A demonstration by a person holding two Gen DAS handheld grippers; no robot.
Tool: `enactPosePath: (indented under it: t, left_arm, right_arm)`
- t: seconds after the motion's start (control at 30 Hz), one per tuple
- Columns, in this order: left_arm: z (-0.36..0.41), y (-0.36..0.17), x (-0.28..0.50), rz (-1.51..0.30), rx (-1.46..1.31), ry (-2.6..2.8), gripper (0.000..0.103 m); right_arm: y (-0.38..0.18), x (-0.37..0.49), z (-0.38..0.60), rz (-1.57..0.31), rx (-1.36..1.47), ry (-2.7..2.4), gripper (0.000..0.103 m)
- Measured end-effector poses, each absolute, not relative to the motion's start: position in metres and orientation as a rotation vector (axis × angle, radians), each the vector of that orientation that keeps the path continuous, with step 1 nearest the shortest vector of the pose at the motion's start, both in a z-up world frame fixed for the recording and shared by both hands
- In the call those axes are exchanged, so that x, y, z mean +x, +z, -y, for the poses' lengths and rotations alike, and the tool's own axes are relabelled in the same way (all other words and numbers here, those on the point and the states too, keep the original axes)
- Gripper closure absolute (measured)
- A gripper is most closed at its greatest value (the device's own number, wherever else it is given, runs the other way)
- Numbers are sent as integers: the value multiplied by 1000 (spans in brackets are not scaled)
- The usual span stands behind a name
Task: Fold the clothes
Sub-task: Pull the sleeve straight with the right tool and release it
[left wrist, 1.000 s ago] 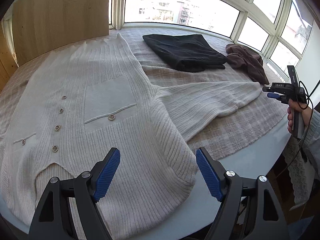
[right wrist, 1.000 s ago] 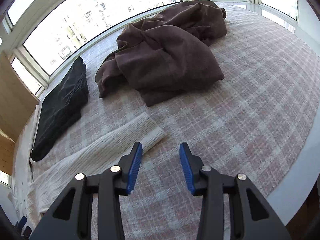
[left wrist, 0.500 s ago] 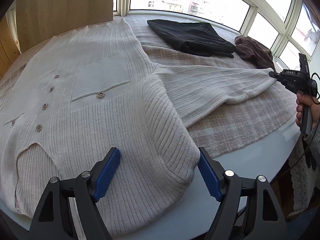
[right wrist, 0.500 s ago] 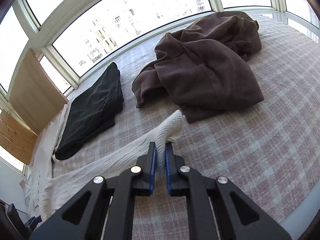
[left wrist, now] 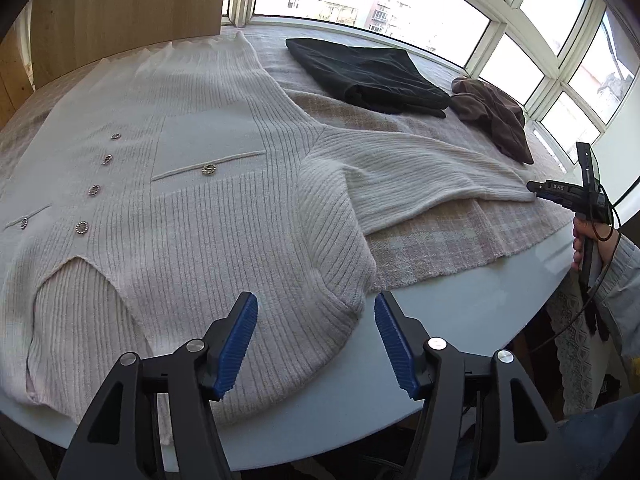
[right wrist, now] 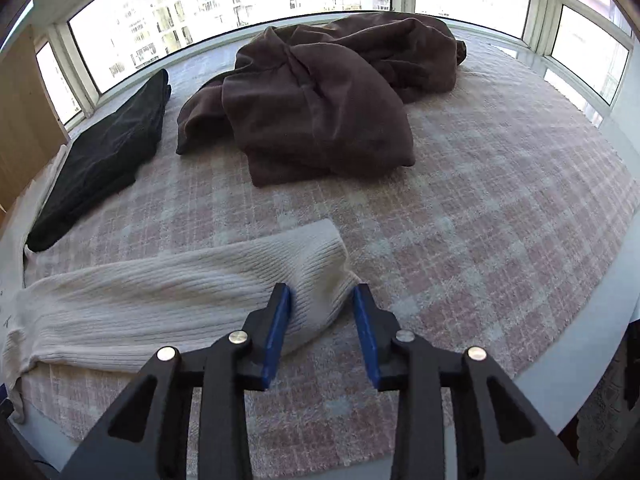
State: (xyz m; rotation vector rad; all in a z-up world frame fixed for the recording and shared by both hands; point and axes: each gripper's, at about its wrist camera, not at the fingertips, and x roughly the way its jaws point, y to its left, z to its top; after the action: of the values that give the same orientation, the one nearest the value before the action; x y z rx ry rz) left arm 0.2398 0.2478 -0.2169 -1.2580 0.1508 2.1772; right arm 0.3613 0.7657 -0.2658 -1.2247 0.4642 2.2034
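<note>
On the checked blanket (right wrist: 500, 216), right gripper (right wrist: 322, 312) gapes around the cardigan (left wrist: 180, 200) cuff (right wrist: 316, 256); left gripper (left wrist: 316, 344) gapes too; pinch both knit layers squarely

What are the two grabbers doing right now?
Left gripper: open, holding nothing, above the sweater hem.
Right gripper: open around the sleeve cuff, not clamped.

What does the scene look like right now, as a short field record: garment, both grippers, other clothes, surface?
garment: cream ribbed cardigan spread flat, button side up, sleeve stretched out sideways
left gripper: open, over the cardigan's hem corner, holding nothing
right gripper: open, fingers either side of the sleeve cuff, not clamped
other clothes: black garment folded; brown garment in a crumpled heap
surface: checked blanket on a white table by the windows
</note>
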Motion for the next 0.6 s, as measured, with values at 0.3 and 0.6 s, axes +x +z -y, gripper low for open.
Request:
enactPosePath:
  t: [0.3,0.6]
  left_arm:
    - [-105,-185,237,-251,-1016,2573,28]
    - [-21,-233,241,-442,-843,2526,28]
  right_arm:
    - [-238,330,-622,-239,-1185,2439,68]
    - [-244,304,-368,78,-1321,2747,68]
